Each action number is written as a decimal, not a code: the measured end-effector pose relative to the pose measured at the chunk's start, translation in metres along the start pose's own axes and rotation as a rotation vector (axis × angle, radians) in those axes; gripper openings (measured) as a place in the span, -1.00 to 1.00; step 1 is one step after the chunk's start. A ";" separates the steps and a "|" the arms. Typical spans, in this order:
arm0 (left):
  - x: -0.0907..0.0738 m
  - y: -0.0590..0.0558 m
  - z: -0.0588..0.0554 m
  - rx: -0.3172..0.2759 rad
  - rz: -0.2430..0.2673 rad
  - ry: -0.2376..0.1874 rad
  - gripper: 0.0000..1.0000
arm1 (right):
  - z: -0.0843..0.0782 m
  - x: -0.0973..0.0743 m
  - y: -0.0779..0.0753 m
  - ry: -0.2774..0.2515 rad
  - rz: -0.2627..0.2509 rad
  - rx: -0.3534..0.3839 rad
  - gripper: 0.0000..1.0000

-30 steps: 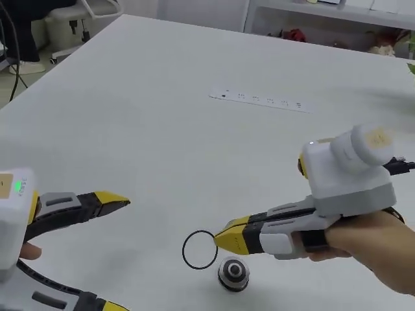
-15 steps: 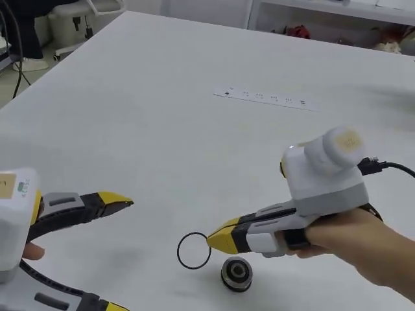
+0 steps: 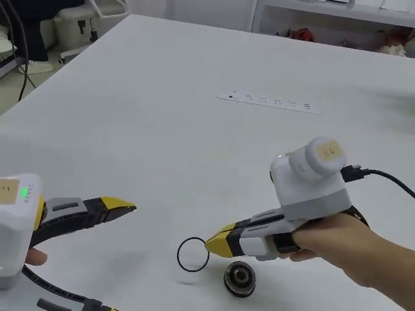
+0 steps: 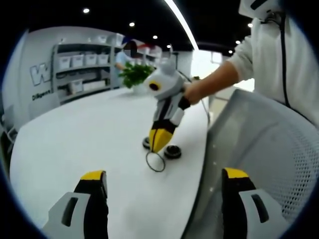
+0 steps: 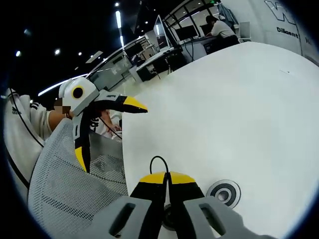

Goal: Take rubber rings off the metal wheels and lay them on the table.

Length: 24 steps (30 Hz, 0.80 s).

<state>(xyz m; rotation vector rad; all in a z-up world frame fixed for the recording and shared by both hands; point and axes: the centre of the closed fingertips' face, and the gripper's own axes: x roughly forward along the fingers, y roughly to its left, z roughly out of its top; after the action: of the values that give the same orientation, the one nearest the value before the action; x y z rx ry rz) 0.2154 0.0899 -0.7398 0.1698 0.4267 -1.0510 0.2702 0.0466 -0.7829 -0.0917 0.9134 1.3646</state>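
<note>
Task item: thin black rubber ring (image 3: pixel 193 254), a flat open loop; no long axis to line up with.
Ring position: over the white desk (image 3: pixel 194 129) near its front edge. In the head view it is at 9 o'clock from the tip of the right gripper (image 3: pixel 211 245) and touching it.
Right fingers: closed together. In the right gripper view the ring rises as a small arc straight out from between the yellow tips, so they seem to pinch its near rim.
Ring contact with desk: cannot tell whether the far rim rests on the surface or hangs just above it.
Source part: small round silver metal wheel (image 3: pixel 240 278) with a dark hub, at 4 o'clock from the ring and just beside the right gripper. Whether it carries another ring cannot be told.
Second wheel: a like dark disc (image 4: pixel 147 144) in the left gripper view, at 9 o'clock from the right gripper's tip there.
Left gripper (image 3: pixel 115 256): fingers spread wide and holding nothing. It is at 9 o'clock from the ring in the head view, well apart.
Nearer hand: the right one; it already has the ring.
Deciding relation: bare desk lies under and at 9 o'clock of the ring, so parting the fingers should lay it flat clear of the wheel.
Other item: long white power strip (image 3: pixel 269 103) at 12 o'clock, well away.
</note>
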 end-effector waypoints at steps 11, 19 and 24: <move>-0.003 -0.001 -0.001 0.008 0.005 0.008 0.92 | -0.006 0.011 -0.006 0.021 -0.020 -0.007 -1.00; -0.007 0.000 -0.004 0.004 0.019 0.013 0.92 | -0.007 0.015 -0.007 0.026 -0.029 -0.026 -1.00; -0.008 0.001 -0.003 0.002 0.022 0.006 0.91 | -0.008 0.018 -0.009 0.027 -0.036 -0.032 -1.00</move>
<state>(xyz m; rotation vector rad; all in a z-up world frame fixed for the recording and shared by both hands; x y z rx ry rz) 0.2120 0.0975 -0.7393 0.1794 0.4284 -1.0295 0.2725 0.0544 -0.8029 -0.1510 0.9088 1.3478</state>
